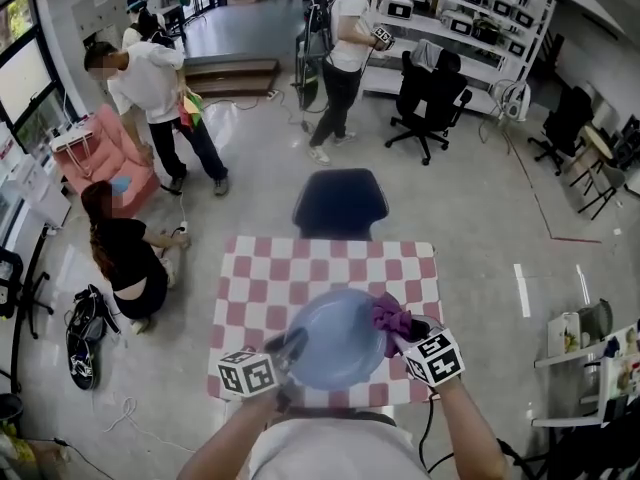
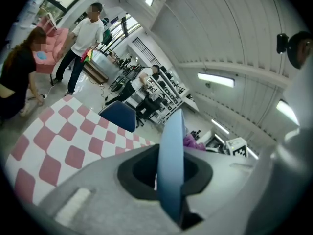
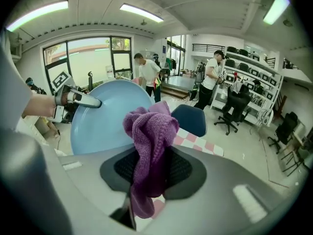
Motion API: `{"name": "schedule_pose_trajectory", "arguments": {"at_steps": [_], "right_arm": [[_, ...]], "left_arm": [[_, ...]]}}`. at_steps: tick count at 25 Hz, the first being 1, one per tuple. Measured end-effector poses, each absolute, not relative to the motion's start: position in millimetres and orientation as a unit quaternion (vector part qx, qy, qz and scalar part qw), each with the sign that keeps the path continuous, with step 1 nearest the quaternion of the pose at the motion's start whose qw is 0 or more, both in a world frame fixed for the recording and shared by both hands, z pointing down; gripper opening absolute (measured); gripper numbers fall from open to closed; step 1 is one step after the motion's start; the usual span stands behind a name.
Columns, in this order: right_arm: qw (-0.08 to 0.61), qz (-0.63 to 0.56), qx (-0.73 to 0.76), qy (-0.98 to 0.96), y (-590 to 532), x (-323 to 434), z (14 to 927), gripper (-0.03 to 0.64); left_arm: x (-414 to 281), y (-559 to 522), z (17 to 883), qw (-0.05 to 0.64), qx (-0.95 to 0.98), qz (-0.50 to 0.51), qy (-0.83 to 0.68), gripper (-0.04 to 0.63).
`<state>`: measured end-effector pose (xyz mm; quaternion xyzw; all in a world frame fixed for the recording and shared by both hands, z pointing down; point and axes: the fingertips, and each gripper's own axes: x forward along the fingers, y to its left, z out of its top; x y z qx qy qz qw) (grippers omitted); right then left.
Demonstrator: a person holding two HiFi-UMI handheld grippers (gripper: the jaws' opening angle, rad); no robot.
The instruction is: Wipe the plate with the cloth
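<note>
A light blue plate (image 1: 335, 338) is held up above the checked table, tilted. My left gripper (image 1: 288, 348) is shut on its left rim; in the left gripper view the plate (image 2: 172, 165) stands edge-on between the jaws of the left gripper (image 2: 168, 180). My right gripper (image 1: 403, 330) is shut on a purple knitted cloth (image 1: 390, 316), which sits at the plate's right edge. In the right gripper view the cloth (image 3: 149, 146) bunches out of the right gripper (image 3: 146, 180) in front of the plate's face (image 3: 105, 119).
A pink-and-white checked tablecloth (image 1: 290, 278) covers the small table. A dark blue chair (image 1: 340, 203) stands behind it. Several people (image 1: 160, 98) are on the floor to the left and back. Office chairs (image 1: 430, 98) and shelves stand at the back right.
</note>
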<state>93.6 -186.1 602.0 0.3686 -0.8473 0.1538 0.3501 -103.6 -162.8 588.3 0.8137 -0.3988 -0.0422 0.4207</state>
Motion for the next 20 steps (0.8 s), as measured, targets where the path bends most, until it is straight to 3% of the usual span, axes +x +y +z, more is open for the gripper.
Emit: {"name": "schedule_pose_trajectory", "arguments": {"at_steps": [8,20], "right_arm": [[0.327,0.160,0.415,-0.834,-205.1,117.6,583.5,0.120],[0.308,0.168,0.369,-0.861,-204.1,117.9,566.3,0.121]], "left_arm": [[-108.1,-161.2,580.9,0.353,0.848,0.001,-0.395,0.037],[-85.7,-153.6,568.0,0.200,0.908,0.110,-0.352,0.037]]}}
